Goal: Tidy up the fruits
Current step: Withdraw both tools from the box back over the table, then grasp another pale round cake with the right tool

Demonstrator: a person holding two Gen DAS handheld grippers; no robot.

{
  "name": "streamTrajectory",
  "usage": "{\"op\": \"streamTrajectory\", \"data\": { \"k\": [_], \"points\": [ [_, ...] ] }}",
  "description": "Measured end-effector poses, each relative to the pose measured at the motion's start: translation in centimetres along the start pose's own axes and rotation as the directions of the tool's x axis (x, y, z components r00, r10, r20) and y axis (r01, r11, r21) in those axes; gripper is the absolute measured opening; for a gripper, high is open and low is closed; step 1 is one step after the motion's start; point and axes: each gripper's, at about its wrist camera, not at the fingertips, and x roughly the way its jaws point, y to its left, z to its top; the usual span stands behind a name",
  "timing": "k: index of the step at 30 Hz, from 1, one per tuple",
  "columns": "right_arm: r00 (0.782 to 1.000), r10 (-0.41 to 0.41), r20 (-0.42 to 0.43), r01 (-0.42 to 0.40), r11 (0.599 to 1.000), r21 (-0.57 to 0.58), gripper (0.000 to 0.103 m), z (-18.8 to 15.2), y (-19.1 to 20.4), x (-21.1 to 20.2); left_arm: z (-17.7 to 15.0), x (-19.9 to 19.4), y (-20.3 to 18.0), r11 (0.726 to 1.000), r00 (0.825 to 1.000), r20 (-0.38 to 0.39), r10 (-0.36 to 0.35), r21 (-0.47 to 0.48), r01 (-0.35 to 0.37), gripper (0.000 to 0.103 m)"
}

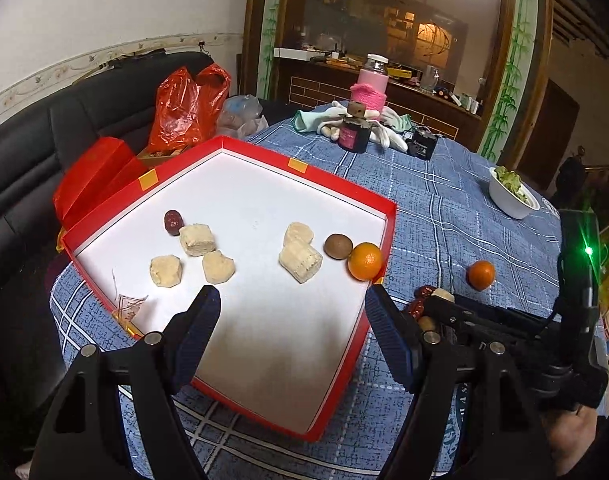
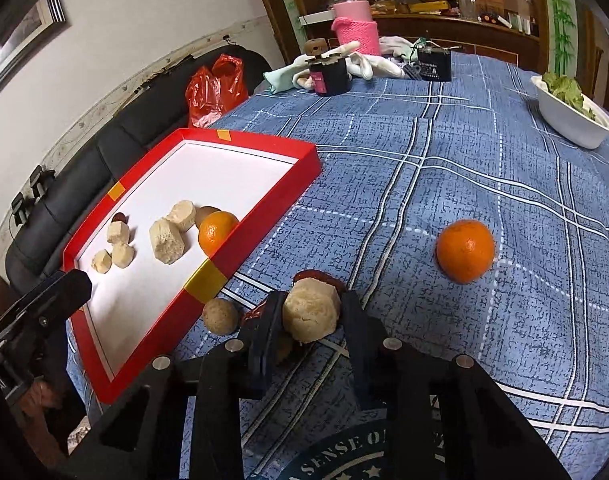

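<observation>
A red tray (image 1: 388,216) with a white floor lies on the blue checked tablecloth. In it are several pale chunks (image 1: 300,264), a red date (image 1: 172,222), a brown round fruit (image 1: 338,245) and an orange (image 1: 365,261). My left gripper (image 1: 292,294) hangs open over the tray's near part, nothing between its fingers. Right of the tray (image 2: 256,236), my right gripper (image 2: 312,304) is shut on a pale chunk (image 2: 312,314) that rests among red dates (image 2: 318,276). A tan round fruit (image 2: 221,316) lies just left of it. A second orange (image 2: 465,250) sits alone on the cloth to the right.
At the table's far end stand a dark jar (image 2: 330,74), a pink-sleeved bottle (image 2: 354,20), white gloves and a black box (image 2: 434,64). A white bowl of greens (image 2: 572,120) is at far right. A red plastic bag (image 1: 184,108) and a black sofa (image 1: 24,152) lie beyond the tray.
</observation>
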Motion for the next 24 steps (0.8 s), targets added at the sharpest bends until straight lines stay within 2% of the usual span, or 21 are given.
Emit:
{"op": "streamTrajectory", "data": {
  "k": [9, 15, 19, 21, 23, 24],
  "points": [
    [1.0, 0.001, -0.017, -0.001, 1.0, -0.017, 0.03, 0.3, 0.2, 0.2, -0.5, -0.3, -0.7, 1.0, 1.0, -0.001, -0.016, 0.026, 0.016, 0.075],
    [0.999, 0.04, 0.027, -0.041, 0.998, 0.043, 0.028, -0.5, -1.4, -1.6, -0.9, -0.7, -2.8, 0.991, 0.995, 0.006, -0.095, 0.098, 0.094, 0.075],
    [0.996, 0.025, 0.088, -0.034, 0.994, 0.103, 0.028, -1.6, -4.0, -4.1, -1.3, -0.2, -5.3, 0.972, 0.987, -0.032, -0.16, 0.168, 0.163, 0.075],
    [0.993, 0.024, 0.113, -0.04, 0.99, 0.138, 0.028, -2.1, -5.7, -5.1, -1.6, 0.7, -7.1, 0.957, 0.978, -0.083, -0.19, 0.207, 0.204, 0.075],
    [0.989, 0.024, 0.144, -0.049, 0.983, 0.178, 0.029, -2.5, -7.2, -5.9, -1.5, 2.1, -8.4, 0.951, 0.973, -0.126, -0.192, 0.221, 0.216, 0.075],
    [0.987, 0.027, 0.157, -0.057, 0.979, 0.193, 0.029, -2.6, -7.7, -6.2, -1.4, 3.0, -9.0, 0.955, 0.977, -0.142, -0.161, 0.229, 0.19, 0.075]
  ]
}}
